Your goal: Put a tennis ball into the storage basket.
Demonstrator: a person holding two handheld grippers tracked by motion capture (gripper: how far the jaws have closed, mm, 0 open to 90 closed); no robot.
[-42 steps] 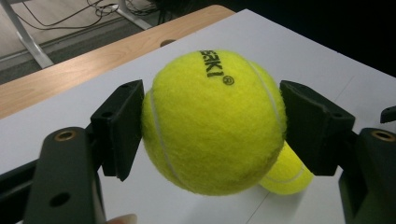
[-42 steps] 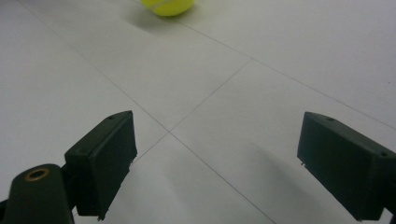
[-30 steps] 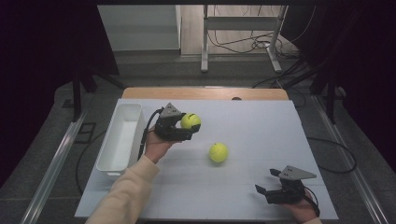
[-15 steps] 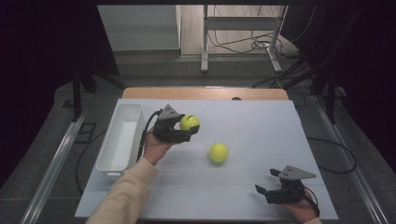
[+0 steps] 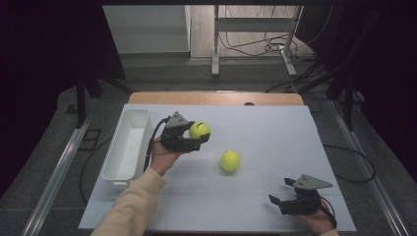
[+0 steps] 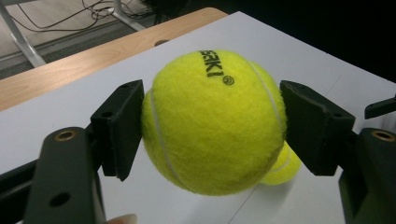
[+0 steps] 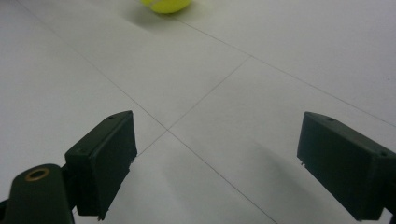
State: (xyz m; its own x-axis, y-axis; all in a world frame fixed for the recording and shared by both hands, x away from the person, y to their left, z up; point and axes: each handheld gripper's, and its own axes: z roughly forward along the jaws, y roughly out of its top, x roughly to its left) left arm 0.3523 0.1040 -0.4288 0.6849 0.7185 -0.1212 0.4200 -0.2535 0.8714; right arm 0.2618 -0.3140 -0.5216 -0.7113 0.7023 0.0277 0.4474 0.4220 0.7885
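Ball yellow-green, fuzzy, black lettering on top (pale seam curving down side), clamped between jaws of my left gripper, lifted off white sheet, left of centre. Second ball just right, nearer, resting on sheet. White bin far left. My right gripper near right, jaws wide apart, holding nothing.

Open white table surface all around the loose tennis ball; white bin along the left edge.
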